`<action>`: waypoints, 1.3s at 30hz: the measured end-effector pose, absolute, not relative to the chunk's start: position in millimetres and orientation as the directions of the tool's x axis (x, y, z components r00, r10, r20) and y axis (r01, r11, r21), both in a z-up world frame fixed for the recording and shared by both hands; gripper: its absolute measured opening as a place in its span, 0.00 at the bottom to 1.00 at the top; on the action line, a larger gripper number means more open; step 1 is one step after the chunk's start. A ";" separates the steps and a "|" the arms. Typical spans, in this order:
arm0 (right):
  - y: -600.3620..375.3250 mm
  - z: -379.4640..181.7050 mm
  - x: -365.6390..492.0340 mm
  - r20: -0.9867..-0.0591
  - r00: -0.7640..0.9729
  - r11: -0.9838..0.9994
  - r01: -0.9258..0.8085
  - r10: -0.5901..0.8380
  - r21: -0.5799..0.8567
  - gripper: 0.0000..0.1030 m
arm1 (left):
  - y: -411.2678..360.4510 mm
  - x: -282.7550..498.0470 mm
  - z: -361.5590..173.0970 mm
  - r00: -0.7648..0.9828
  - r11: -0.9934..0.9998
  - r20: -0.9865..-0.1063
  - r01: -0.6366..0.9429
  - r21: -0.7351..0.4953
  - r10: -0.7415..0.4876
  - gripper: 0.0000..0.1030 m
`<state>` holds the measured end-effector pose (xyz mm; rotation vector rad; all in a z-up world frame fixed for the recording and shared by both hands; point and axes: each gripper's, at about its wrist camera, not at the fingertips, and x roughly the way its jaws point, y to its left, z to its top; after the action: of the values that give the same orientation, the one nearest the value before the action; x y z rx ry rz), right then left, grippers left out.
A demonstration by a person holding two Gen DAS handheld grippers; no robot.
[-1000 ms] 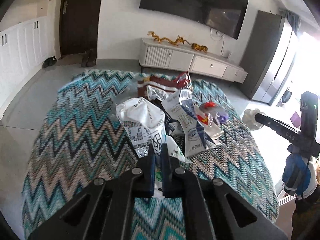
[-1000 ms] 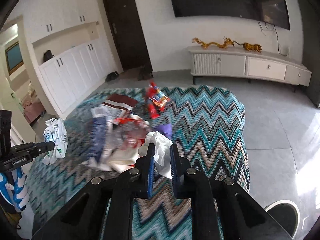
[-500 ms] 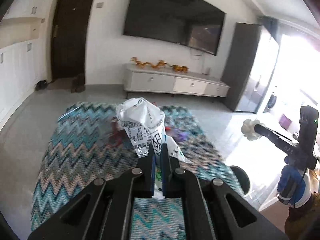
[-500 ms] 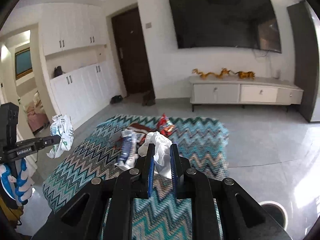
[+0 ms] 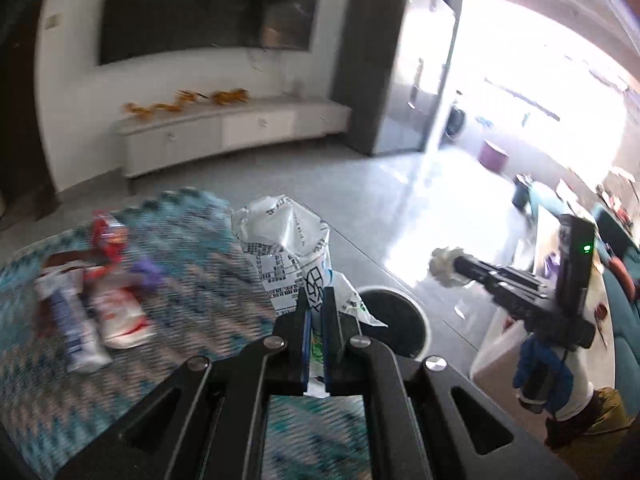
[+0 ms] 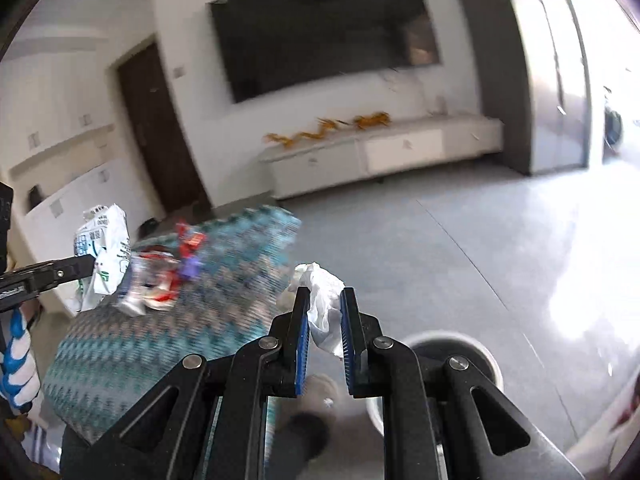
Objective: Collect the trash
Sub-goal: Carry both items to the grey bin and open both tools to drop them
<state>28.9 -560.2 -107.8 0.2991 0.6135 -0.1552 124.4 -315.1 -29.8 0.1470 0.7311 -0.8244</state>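
Left claw (image 5: 316, 300) pinches a printed white wrapper (image 5: 286, 248) above the tabletop (image 5: 200, 280) edge. Right claw (image 6: 325, 316) pinches a crumpled tissue (image 6: 322, 304), bin (image 6: 452, 354) below.

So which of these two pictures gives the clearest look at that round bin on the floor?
The left wrist view: the bin shows its dark opening and white rim just past the left gripper, which is shut on a printed wrapper. In the right wrist view the bin is half hidden behind the right gripper holding a crumpled tissue.
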 end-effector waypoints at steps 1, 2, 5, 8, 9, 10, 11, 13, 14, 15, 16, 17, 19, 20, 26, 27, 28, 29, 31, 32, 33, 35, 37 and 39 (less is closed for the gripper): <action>-568.8 -117.0 27.1 -0.599 0.798 0.939 0.251 -0.063 0.236 0.15 | -332.1 123.5 -34.7 0.435 0.671 -0.654 0.725 -0.154 -0.619 0.04; -576.2 -125.1 24.5 -0.609 0.790 0.932 0.268 -0.068 0.244 0.15 | -348.5 123.5 -40.0 0.415 0.658 -0.663 0.737 -0.157 -0.623 0.04; -603.3 -155.5 27.2 -0.646 0.760 0.910 0.317 -0.076 0.266 0.16 | -399.4 129.1 -60.0 0.350 0.616 -0.695 0.770 -0.169 -0.628 0.04; -621.7 -181.2 31.0 -0.674 0.734 0.893 0.353 -0.080 0.279 0.16 | -441.3 135.1 -80.1 0.297 0.590 -0.722 0.785 -0.188 -0.625 0.04; -628.6 -189.5 32.3 -0.682 0.727 0.887 0.364 -0.080 0.283 0.17 | -453.2 138.6 -87.2 0.276 0.584 -0.731 0.786 -0.201 -0.624 0.04; -634.9 -198.8 34.8 -0.692 0.717 0.880 0.377 -0.081 0.287 0.17 | -462.0 141.8 -91.7 0.265 0.582 -0.737 0.786 -0.209 -0.622 0.04; -641.2 -208.5 36.8 -0.703 0.707 0.873 0.391 -0.082 0.292 0.17 | -470.9 145.6 -99.8 0.249 0.581 -0.745 0.783 -0.221 -0.619 0.04; -652.5 -226.1 37.5 -0.720 0.689 0.858 0.415 -0.079 0.303 0.17 | -489.1 153.7 -113.8 0.217 0.578 -0.759 0.778 -0.245 -0.613 0.04; -656.0 -231.5 37.8 -0.726 0.683 0.854 0.422 -0.079 0.304 0.17 | -496.2 157.4 -120.5 0.203 0.578 -0.765 0.775 -0.256 -0.611 0.04; -658.9 -237.8 39.6 -0.733 0.675 0.850 0.430 -0.079 0.304 0.17 | -504.0 162.0 -127.5 0.187 0.579 -0.772 0.769 -0.270 -0.608 0.04; -662.0 -244.2 41.3 -0.741 0.667 0.846 0.438 -0.080 0.303 0.17 | -511.6 166.5 -134.2 0.174 0.582 -0.778 0.764 -0.280 -0.604 0.04; -665.1 -251.2 43.5 -0.749 0.658 0.841 0.447 -0.079 0.304 0.17 | -515.5 169.8 -138.3 0.168 0.582 -0.782 0.762 -0.284 -0.601 0.04; -668.8 -262.6 48.5 -0.763 0.642 0.833 0.461 -0.074 0.307 0.17 | -525.4 175.4 -147.7 0.150 0.584 -0.792 0.758 -0.292 -0.591 0.04; -670.4 -266.0 49.0 -0.768 0.636 0.831 0.465 -0.074 0.305 0.17 | -529.5 177.3 -151.3 0.140 0.581 -0.796 0.758 -0.297 -0.589 0.04; -678.2 -283.9 60.5 -0.797 0.598 0.824 0.489 -0.078 0.286 0.18 | -550.2 184.3 -168.1 0.075 0.563 -0.802 0.751 -0.345 -0.592 0.06; -679.5 -286.0 60.4 -0.801 0.593 0.821 0.496 -0.082 0.283 0.22 | -552.6 186.5 -170.3 0.061 0.561 -0.801 0.746 -0.359 -0.595 0.06; -680.4 -288.2 57.7 -0.803 0.590 0.818 0.502 -0.085 0.282 0.25 | -554.2 189.9 -174.2 0.047 0.559 -0.801 0.740 -0.373 -0.597 0.06; -681.5 -289.9 56.6 -0.805 0.587 0.814 0.508 -0.088 0.281 0.32 | -555.6 191.3 -175.8 0.033 0.558 -0.801 0.733 -0.388 -0.598 0.07; -684.8 -292.5 53.2 -0.809 0.580 0.807 0.520 -0.093 0.280 0.41 | -556.6 193.4 -178.8 0.014 0.559 -0.799 0.722 -0.408 -0.601 0.07; -685.4 -292.9 53.2 -0.812 0.576 0.805 0.524 -0.093 0.279 0.44 | -555.8 194.2 -179.3 0.008 0.558 -0.797 0.718 -0.416 -0.604 0.07; -685.8 -293.9 51.2 -0.815 0.571 0.803 0.528 -0.096 0.275 0.45 | -555.5 193.6 -179.6 0.002 0.557 -0.796 0.715 -0.421 -0.605 0.08; -687.4 -295.8 46.9 -0.822 0.560 0.800 0.538 -0.103 0.266 0.47 | -551.0 196.0 -178.5 -0.001 0.558 -0.795 0.712 -0.427 -0.607 0.11; -688.7 -295.1 43.9 -0.823 0.558 0.796 0.544 -0.107 0.265 0.47 | -546.1 195.7 -176.0 0.004 0.561 -0.792 0.708 -0.429 -0.611 0.29; -687.1 -291.0 41.2 -0.823 0.556 0.791 0.552 -0.113 0.264 0.50 | -540.4 194.8 -171.9 0.016 0.566 -0.784 0.701 -0.434 -0.621 0.48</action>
<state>41.2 -687.1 -291.0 0.5407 0.9032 -0.4159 194.8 -540.4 -171.9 0.0841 1.1656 -1.0296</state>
